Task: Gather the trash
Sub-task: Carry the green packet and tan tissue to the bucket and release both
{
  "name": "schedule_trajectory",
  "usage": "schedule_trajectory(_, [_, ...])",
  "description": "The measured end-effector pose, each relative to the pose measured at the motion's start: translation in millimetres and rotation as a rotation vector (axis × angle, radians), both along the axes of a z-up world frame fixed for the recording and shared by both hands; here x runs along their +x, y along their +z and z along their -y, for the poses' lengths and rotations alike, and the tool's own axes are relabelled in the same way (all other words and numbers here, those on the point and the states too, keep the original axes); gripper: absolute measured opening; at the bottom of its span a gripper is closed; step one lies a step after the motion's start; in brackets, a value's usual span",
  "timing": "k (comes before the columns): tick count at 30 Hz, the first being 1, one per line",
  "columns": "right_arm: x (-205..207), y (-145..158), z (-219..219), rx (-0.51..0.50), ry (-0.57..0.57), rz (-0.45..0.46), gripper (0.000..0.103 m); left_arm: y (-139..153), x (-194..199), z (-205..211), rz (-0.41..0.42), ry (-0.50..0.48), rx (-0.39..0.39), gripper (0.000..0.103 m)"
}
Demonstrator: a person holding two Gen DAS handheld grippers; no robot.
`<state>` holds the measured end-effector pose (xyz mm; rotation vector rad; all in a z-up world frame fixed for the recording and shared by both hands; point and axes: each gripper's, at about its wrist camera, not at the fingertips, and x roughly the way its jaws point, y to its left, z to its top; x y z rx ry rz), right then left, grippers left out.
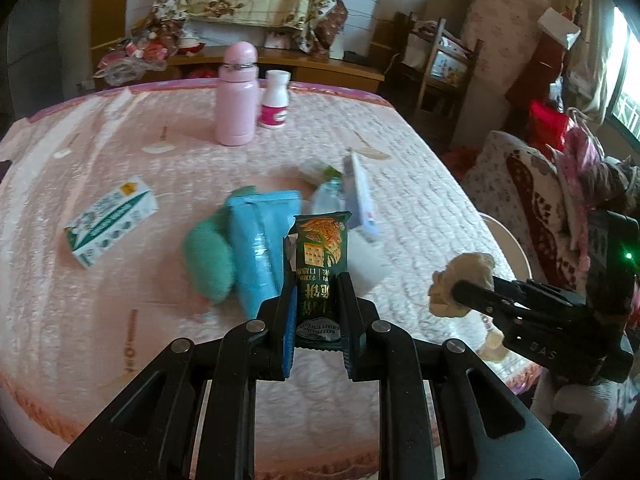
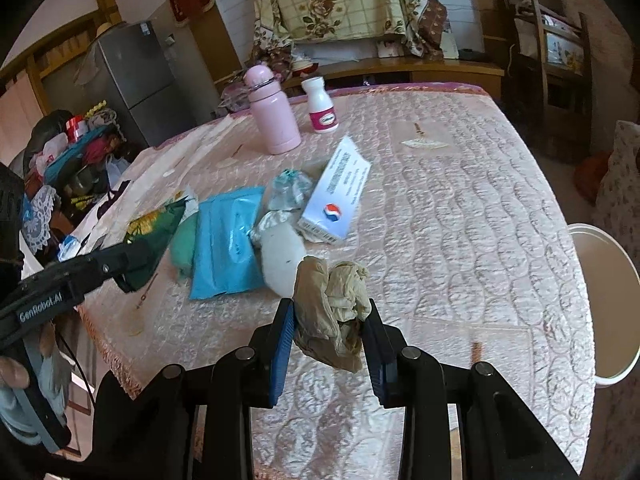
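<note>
- My left gripper [image 1: 318, 280] is clamped on a dark green biscuit wrapper [image 1: 320, 258]; both pads press its lower half.
- The wrapper stands with its long axis running straight away from me along the fingers, crimped end pointing toward the far side of the table, its print upside down to my camera.
- In the right wrist view the same wrapper [image 2: 154, 236] juts from my left gripper [image 2: 132, 260] at the table's left edge, tip aimed up and right over the cloth.
- My right gripper [image 2: 329, 312] is closed around a crumpled beige tissue wad [image 2: 332, 312], pinched between the blue pads [image 2: 282, 332]; the wad has no clear long axis, its bulk rising above the fingertips.
- From the left wrist view the wad [image 1: 460, 284] sits at the tip of my right gripper [image 1: 460, 290], held above the table's right edge.
- Just beyond, on the pink quilted tablecloth [image 2: 460, 220], lie a blue packet [image 2: 226, 240], a green bundle [image 1: 208, 264] touching its left side, and a white crumpled lump [image 2: 282, 256] to its right.
- A white-and-blue box [image 2: 338, 196] lies behind these, long axis angled away to the right.
- A green-and-white carton [image 1: 110, 222] lies apart at left.
- At the far side stand a pink flask [image 2: 272, 110] and a small white bottle [image 2: 320, 106], both upright.
- A white bucket [image 2: 608, 304] sits beside the table's right edge.
</note>
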<state>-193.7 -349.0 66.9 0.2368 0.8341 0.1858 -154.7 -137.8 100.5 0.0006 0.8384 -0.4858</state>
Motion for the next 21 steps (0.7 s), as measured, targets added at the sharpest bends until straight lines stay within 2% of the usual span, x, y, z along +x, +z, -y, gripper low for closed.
schedule_trajectory(11, [6.0, 5.3, 31.3, -0.052, -0.033, 0.028, 0.032, -8.6, 7.2, 52.3, -0.034, -0.055, -0.036, 0.016])
schedule_trajectory(16, [7.5, 0.5, 49.8, -0.014, -0.061, 0.026, 0.032, -7.7, 18.1, 71.2, -0.04, -0.061, -0.01, 0.016])
schedule_trajectory(21, [13.4, -6.1, 67.9, -0.034, -0.066, 0.009, 0.032, -4.1, 29.1, 91.9, -0.051, -0.06, 0.006, 0.016])
